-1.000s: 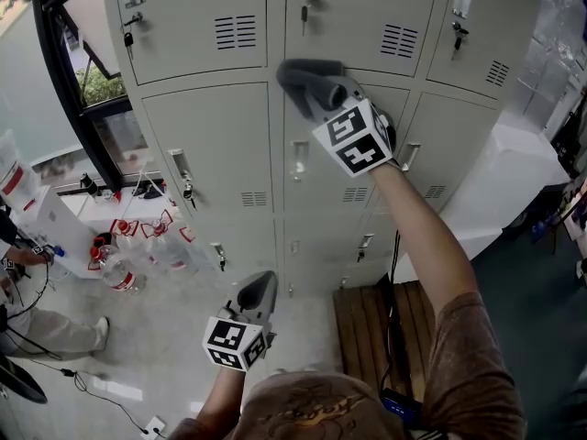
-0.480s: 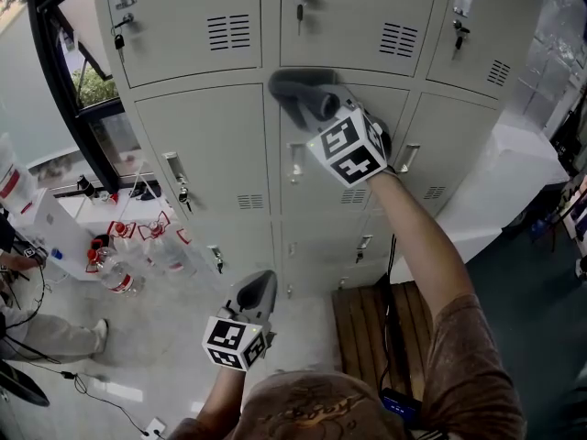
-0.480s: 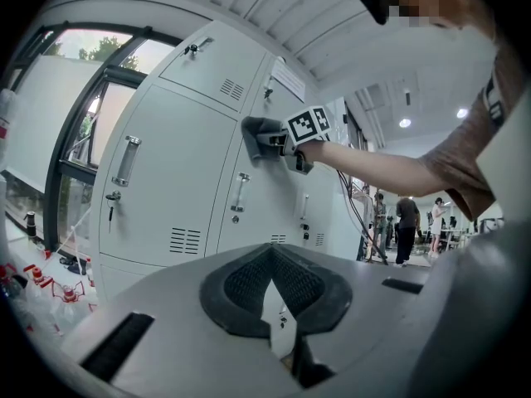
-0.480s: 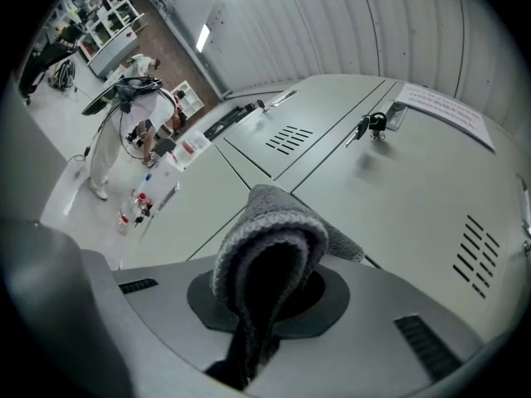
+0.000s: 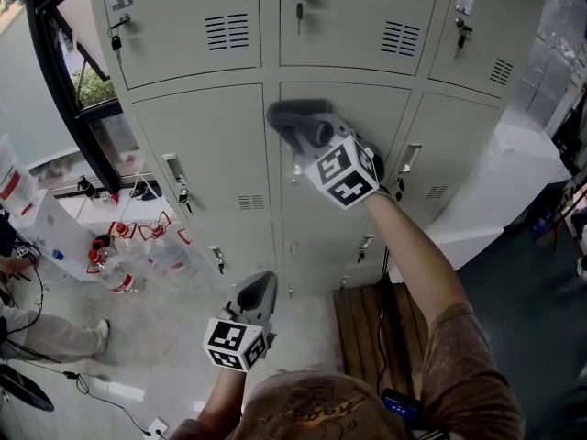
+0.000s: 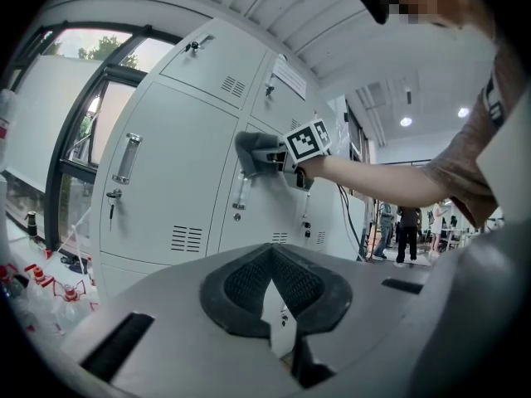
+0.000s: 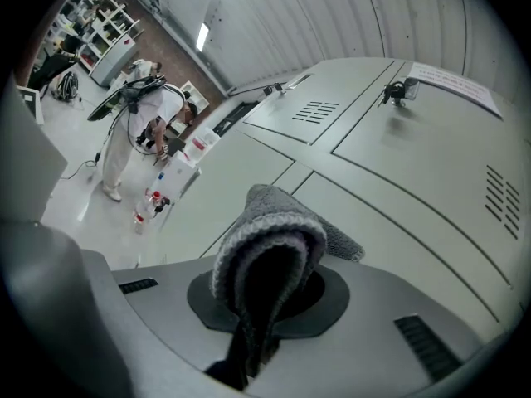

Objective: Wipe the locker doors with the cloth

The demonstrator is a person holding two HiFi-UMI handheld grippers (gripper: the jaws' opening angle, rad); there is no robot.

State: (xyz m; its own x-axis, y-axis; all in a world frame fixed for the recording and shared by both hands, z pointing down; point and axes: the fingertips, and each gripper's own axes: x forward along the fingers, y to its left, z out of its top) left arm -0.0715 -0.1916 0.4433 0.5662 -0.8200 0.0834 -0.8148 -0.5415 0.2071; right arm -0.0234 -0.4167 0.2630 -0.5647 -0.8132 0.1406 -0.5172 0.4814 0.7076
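A grey knitted cloth [image 5: 292, 115] is pressed against the middle locker door [image 5: 371, 108] of the middle row, just below its top edge. My right gripper [image 5: 308, 132] is shut on it, arm stretched up and forward. In the right gripper view the folded cloth [image 7: 274, 230] bulges out between the jaws of the right gripper [image 7: 265, 293] and touches the pale grey door [image 7: 390, 197]. My left gripper [image 5: 257, 291] hangs low, away from the lockers, shut and holding nothing. The left gripper view shows the left gripper's [image 6: 272, 284] pads meeting, with the cloth [image 6: 249, 152] on the door far ahead.
Door handles with keys [image 5: 182, 183] stick out from the locker fronts. A wooden pallet [image 5: 367, 324] lies on the floor below the lockers. Water bottles [image 5: 119, 266] stand at the left by a black window frame [image 5: 57, 62]. A white table [image 5: 514, 186] sits at the right.
The right gripper has slid the cloth down and slightly left, from the gap above the middle door onto the door's upper part. The left gripper has stayed put.
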